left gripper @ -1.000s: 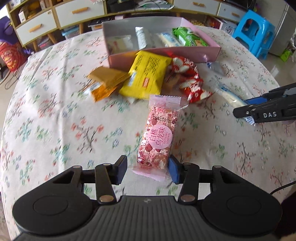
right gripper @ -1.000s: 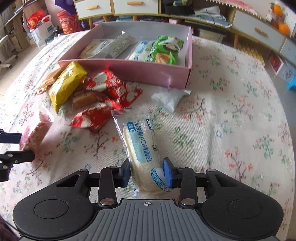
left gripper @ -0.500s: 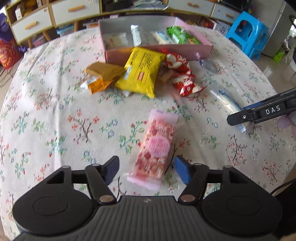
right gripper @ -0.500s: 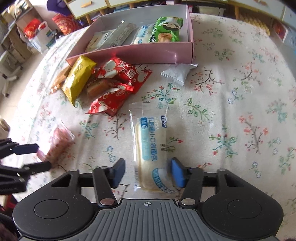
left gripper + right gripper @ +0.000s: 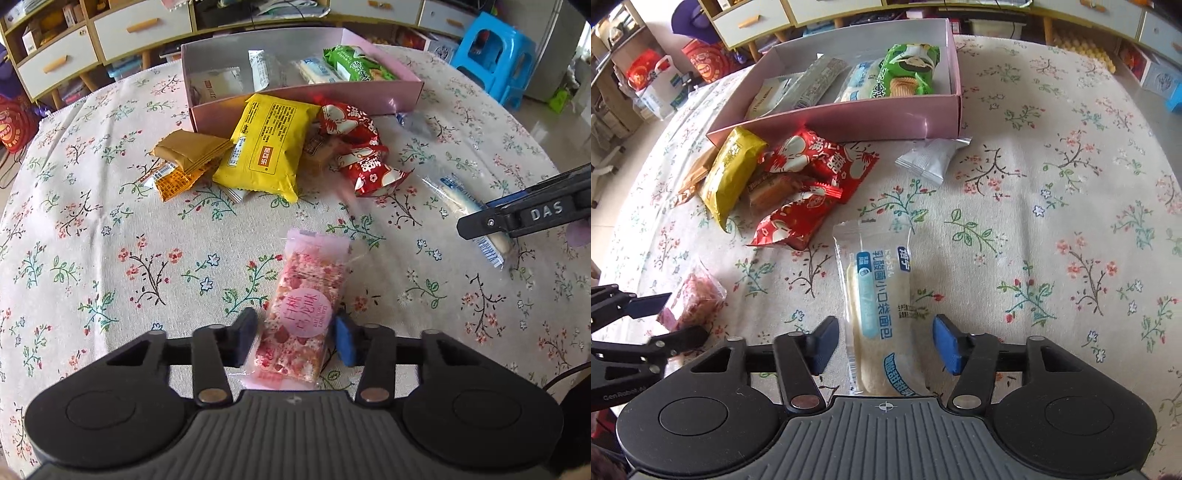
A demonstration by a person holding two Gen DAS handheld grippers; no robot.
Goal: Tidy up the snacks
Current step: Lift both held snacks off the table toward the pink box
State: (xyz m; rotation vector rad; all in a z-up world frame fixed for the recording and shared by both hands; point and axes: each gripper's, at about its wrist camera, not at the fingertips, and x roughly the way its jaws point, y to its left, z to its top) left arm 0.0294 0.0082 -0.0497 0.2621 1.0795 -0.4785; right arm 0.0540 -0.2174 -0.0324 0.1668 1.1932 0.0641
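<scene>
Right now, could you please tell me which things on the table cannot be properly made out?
- Brown-wrapped snack: right wrist view, mostly buried under the red packets.
- Pink box contents: left wrist view, lower ends behind its front wall.
- Silver packet: left wrist view, blurred, print unreadable.
- Orange packet: left wrist view, half covered by tan packet.

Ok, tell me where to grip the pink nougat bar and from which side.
Grip the pink nougat bar across its narrow width at the near end, coming from above. It lies flat, long axis pointing toward the pink box; the left tool already straddles that end.
</scene>
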